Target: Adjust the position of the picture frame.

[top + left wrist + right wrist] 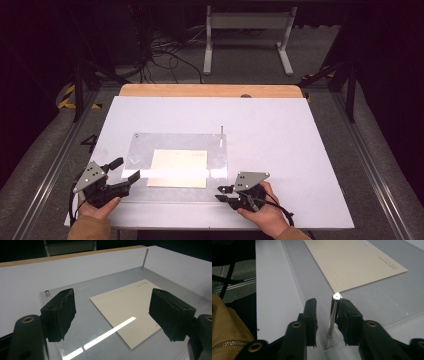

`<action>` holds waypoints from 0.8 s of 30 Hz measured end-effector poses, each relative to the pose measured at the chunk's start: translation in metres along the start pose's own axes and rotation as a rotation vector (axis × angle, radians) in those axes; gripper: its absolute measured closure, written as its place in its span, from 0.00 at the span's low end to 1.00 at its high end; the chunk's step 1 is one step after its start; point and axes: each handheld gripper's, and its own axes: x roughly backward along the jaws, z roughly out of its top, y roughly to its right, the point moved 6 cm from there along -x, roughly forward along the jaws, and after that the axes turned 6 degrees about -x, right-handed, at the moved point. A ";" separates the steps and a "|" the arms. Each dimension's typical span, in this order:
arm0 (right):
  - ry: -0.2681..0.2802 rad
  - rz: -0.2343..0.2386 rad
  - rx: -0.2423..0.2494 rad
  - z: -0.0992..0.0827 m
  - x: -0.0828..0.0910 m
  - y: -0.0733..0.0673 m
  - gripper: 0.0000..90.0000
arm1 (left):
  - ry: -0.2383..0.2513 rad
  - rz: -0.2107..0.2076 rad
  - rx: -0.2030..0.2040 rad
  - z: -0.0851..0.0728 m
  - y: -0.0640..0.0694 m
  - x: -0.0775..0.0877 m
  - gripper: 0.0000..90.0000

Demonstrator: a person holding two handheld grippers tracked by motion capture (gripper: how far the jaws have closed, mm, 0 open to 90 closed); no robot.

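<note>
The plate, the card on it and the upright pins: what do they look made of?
Plate: probably clear acrylic or glass, glossy, mirroring a light strip. Card: matte cream paper with faint print. Pins: likely polished metal, silvery with a bright glint.

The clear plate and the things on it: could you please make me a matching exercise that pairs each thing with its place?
Things:
1. beige card
2. tall pin
3. short stud
4. near pin

Places:
A. upright at the far right corner of the clear plate
B. between the jaws of the right gripper, at the plate's near right corner
C. flat at the middle of the plate
D. at the plate's far left corner

Pairs: 1-C, 2-A, 3-D, 4-B
</note>
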 end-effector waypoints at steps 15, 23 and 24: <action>-0.018 -0.115 0.023 0.012 0.015 0.010 0.94 | -0.014 0.007 0.014 -0.002 -0.004 0.000 0.25; -0.012 -0.253 -0.046 0.031 0.040 0.062 0.94 | -0.037 0.022 0.022 -0.005 -0.008 -0.001 0.25; -0.016 -0.261 -0.051 0.032 0.041 0.067 0.94 | -0.042 0.025 0.023 -0.006 -0.009 -0.001 0.25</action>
